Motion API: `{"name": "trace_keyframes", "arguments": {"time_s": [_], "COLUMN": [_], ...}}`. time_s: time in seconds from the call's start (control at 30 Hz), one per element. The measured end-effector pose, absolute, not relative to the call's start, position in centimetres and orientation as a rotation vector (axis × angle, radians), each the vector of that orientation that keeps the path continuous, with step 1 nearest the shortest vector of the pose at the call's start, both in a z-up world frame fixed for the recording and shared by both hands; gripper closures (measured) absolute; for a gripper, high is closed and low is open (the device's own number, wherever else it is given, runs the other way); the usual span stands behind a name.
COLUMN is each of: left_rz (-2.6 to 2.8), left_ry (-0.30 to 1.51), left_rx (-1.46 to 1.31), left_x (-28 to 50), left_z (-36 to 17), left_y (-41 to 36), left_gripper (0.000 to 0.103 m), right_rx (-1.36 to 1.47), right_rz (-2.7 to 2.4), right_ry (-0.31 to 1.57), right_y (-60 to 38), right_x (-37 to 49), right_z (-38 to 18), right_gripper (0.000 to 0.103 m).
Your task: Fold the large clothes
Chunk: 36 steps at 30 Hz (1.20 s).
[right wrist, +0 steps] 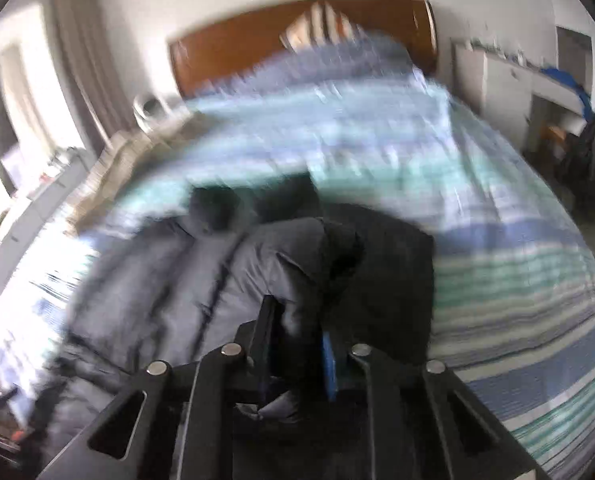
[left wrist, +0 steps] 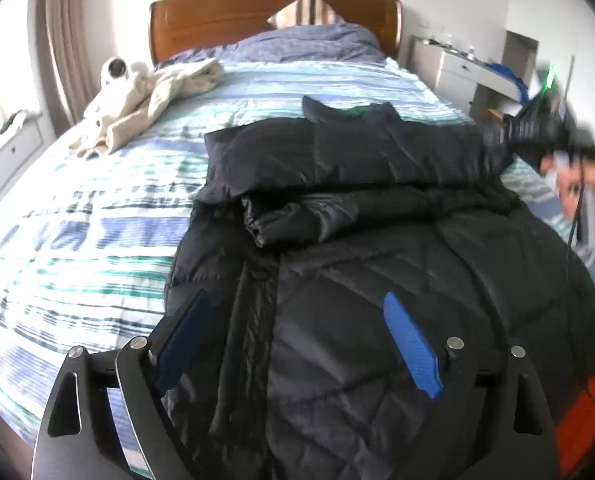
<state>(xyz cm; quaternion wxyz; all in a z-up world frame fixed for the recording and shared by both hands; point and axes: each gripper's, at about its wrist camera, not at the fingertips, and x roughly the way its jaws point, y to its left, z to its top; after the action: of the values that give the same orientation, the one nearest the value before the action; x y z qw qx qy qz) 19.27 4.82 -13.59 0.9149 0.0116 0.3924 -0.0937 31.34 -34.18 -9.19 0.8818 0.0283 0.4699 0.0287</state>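
Note:
A large black quilted jacket (left wrist: 377, 264) lies on the striped bed (left wrist: 97, 208), one sleeve folded across its upper part. My left gripper (left wrist: 297, 320) is open, its blue pads (left wrist: 411, 348) spread just above the jacket's lower body, holding nothing. My right gripper (left wrist: 497, 136) shows at the right edge of the left wrist view, at the jacket's shoulder. In the blurred right wrist view my right gripper (right wrist: 297, 340) is shut on a fold of the jacket (right wrist: 289, 264) between its fingers.
A beige garment (left wrist: 149, 100) and a white plush toy (left wrist: 115, 70) lie at the bed's far left. Blue pillows (left wrist: 305, 42) rest against the wooden headboard (left wrist: 225, 12). A white nightstand (left wrist: 457, 68) stands to the right, a dresser (left wrist: 9, 152) to the left.

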Motion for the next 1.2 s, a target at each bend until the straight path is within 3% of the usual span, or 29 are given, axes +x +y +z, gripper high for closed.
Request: {"name": "trace_keyframes", "arguments": {"time_s": [0.03,0.07,0.13,0.23,0.37,0.53,0.67,0.8,0.9,1.03,1.2], "left_rz": [-0.197,-0.204,-0.195,-0.18,-0.149,-0.099,-0.112,-0.115,-0.115,-0.123,-0.174], "left_ry": [0.812,0.813,0.799,0.776,0.748,0.823,0.941,0.958,0.966,0.964,0.838], "left_rx": [0.019,0.013,-0.012,-0.062,-0.034,0.021,-0.067,-0.08,-0.079,-0.053,-0.081], "left_x": [19.7,20.4,22.1,25.5,32.1,37.6,38.8,39.2,39.2,38.3,39.6], "left_z": [-13.4,-13.0,-11.5,-9.5,-9.5,-15.0,-21.1,-22.3,-21.7,-18.1,-12.8], "left_y": [4.9,4.9,5.5,6.5,5.6,3.7,4.5,4.6,4.7,4.5,4.6], "left_gripper": [0.013,0.013,0.013,0.004,0.005,0.015,0.012,0.01,0.01,0.017,0.01], "right_rx": [0.054,0.067,0.099,0.042,-0.07,-0.083,-0.018,-0.017,-0.008,0.0,0.002], "right_rz": [0.049,0.055,0.068,0.039,0.191,0.257,0.254,0.239,0.239,0.238,0.236], "right_ry": [1.036,1.051,0.998,0.85,0.749,0.882,0.978,0.973,0.964,0.943,0.94], "right_y": [-34.5,-34.9,-36.0,-35.7,-32.2,-29.6,-30.3,-30.4,-30.9,-30.7,-30.4], "right_x": [31.6,31.5,29.8,27.7,27.7,32.6,33.7,33.5,33.2,32.8,32.8], "right_z": [-10.9,-11.7,-10.9,-6.8,-2.9,-7.9,-13.8,-15.2,-15.6,-15.9,-15.8], "right_gripper": [0.042,0.027,0.026,0.026,0.026,0.026,0.026,0.026,0.026,0.026,0.026]}}
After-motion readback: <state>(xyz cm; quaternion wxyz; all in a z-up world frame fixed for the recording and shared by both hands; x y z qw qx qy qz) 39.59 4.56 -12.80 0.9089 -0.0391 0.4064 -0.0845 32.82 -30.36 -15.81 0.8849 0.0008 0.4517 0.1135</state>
